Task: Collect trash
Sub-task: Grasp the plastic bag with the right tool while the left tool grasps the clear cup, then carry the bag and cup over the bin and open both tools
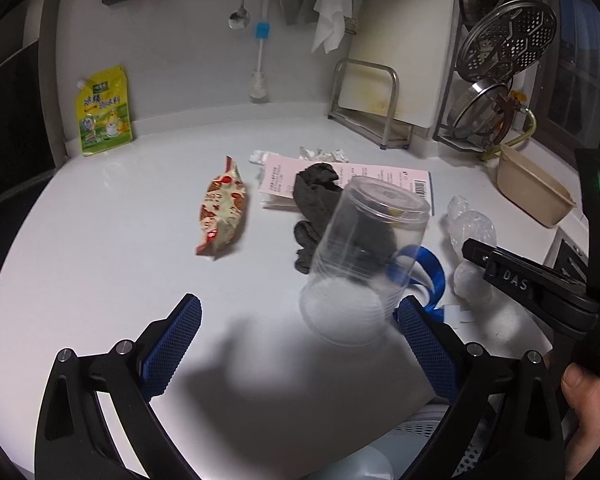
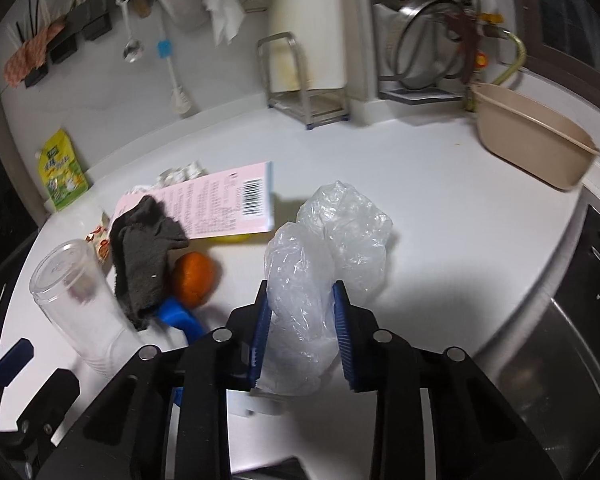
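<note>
Crinkled clear plastic, a bunched-up plastic bag (image 2: pixel 324 256), sits squeezed between the blue pads of the right gripper (image 2: pixel 300 320), so one piece of trash is in hand near the front of the white countertop (image 1: pixel 100 280). The left gripper (image 1: pixel 300 344) has its fingers wide apart and clamps nothing; a clear plastic cup (image 1: pixel 360 260) stands tilted just ahead of its right pad.

By my reading the job is at an early stage. Left on the counter are a red-and-cream snack wrapper (image 1: pixel 220 208), a grey cloth (image 1: pixel 320 200) draped over a pink printed sheet (image 1: pixel 380 178), some crumpled white paper (image 1: pixel 324 155) behind it, an orange (image 2: pixel 194 278) and a blue strap (image 1: pixel 432 276). No bin can be made out for certain.

Writing: the right gripper's arm reads "DAS" in the left wrist view. The pink sheet carries a barcode and fine print too small to read. A yellow-green pouch (image 1: pixel 104 114) by the wall bears characters I cannot make out.
</note>
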A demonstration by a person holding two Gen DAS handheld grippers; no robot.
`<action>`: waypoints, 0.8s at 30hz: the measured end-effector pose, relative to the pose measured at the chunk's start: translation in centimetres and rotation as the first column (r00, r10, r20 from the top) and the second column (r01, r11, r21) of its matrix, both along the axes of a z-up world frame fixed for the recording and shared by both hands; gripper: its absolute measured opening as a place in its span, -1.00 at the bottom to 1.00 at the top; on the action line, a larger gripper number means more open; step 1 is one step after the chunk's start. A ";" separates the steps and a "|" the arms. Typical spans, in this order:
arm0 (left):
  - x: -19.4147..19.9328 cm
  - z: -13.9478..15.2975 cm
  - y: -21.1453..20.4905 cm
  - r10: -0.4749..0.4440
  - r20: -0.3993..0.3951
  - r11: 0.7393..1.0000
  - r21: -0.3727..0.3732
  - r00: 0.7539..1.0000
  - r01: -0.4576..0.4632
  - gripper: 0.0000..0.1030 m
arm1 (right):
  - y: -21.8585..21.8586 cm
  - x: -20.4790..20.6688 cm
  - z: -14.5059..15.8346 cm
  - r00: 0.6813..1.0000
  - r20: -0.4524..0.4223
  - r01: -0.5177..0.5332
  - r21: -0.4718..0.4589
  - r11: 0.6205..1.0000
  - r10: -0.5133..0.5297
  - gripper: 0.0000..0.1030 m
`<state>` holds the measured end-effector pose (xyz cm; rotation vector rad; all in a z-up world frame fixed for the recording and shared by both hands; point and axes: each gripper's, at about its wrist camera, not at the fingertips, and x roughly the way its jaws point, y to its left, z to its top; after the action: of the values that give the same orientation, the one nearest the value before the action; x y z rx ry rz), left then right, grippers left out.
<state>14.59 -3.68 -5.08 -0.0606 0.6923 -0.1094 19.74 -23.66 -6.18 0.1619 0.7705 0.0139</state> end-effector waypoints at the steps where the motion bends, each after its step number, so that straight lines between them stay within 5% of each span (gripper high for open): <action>1: 0.1 0.0 -0.3 -0.004 -0.001 1.000 -0.003 1.000 0.004 0.88 | -0.5 -0.2 0.0 1.000 0.003 0.009 0.009 1.000 -0.009 -0.47; 11: 2.3 -0.6 -2.8 -0.041 -0.016 0.998 -0.042 0.999 0.041 0.88 | -3.8 -2.1 0.2 0.998 0.026 0.059 0.057 0.997 -0.061 -0.47; 20: 3.7 -0.6 -4.2 0.007 0.028 0.999 0.034 1.000 -0.008 0.86 | -3.9 -2.2 -0.2 0.999 0.022 0.038 0.075 0.996 -0.039 -0.47; 22: 3.8 -0.6 -4.3 0.004 0.036 0.999 0.043 0.999 -0.006 0.81 | -3.8 -2.1 -0.4 0.999 0.019 0.032 0.077 0.997 -0.034 -0.47; 24: 3.9 -0.7 -4.4 -0.001 0.035 0.999 0.044 0.999 0.000 0.48 | -3.9 -2.1 -0.5 0.999 0.017 0.030 0.082 0.996 -0.032 -0.47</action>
<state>18.51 -8.07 -5.79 -0.0159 0.6599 -0.0955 17.63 -27.58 -6.64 0.2514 0.7491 0.0175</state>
